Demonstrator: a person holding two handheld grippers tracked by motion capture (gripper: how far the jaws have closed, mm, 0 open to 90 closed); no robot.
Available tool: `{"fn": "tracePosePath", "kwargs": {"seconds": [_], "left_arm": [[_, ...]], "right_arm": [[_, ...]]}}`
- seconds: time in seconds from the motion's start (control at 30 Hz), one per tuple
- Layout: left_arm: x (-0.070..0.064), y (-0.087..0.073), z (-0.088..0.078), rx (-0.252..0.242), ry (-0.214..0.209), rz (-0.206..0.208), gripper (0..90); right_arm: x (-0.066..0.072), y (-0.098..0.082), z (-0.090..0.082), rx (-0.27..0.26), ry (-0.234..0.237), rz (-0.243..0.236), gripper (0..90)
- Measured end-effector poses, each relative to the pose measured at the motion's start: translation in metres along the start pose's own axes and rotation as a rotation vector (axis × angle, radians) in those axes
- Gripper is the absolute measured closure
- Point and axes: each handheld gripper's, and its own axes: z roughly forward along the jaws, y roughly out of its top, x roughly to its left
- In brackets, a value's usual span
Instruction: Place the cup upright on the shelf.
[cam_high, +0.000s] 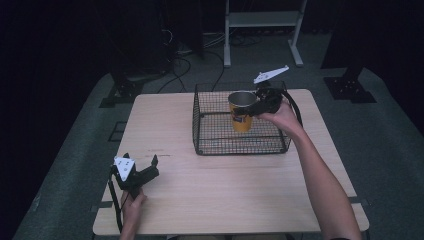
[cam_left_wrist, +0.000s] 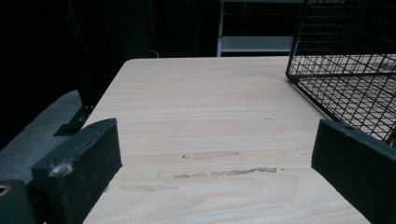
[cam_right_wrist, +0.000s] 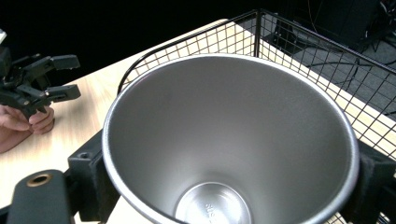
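High view | my right tool (cam_high: 254, 106) pinches yellow steel cup (cam_high: 241, 112) over wire basket (cam_high: 210, 135) | left tool (cam_high: 147, 169) spread, resting on desk (cam_high: 225, 190) | step: placing; next, lower gently, release.

Table lit from above, surroundings dark, frames soft, grainy

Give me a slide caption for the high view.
Right gripper holds a yellow metal cup over the wire basket; left gripper open.
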Motion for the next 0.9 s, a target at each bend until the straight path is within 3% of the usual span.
{"fn": "tracePosePath", "kwargs": {"seconds": [0.5,0.9], "left_arm": [[0.000,0.000,0.000,-0.001,-0.001,0.000,0.8],[0.000,0.000,0.000,-0.001,-0.002,0.003,0.8]], "right_arm": [[-0.019,-0.004,0.023,0.039,-0.005,0.043,12.3],[-0.026,-0.010,0.038,0.077,-0.001,0.064,12.3]]}}
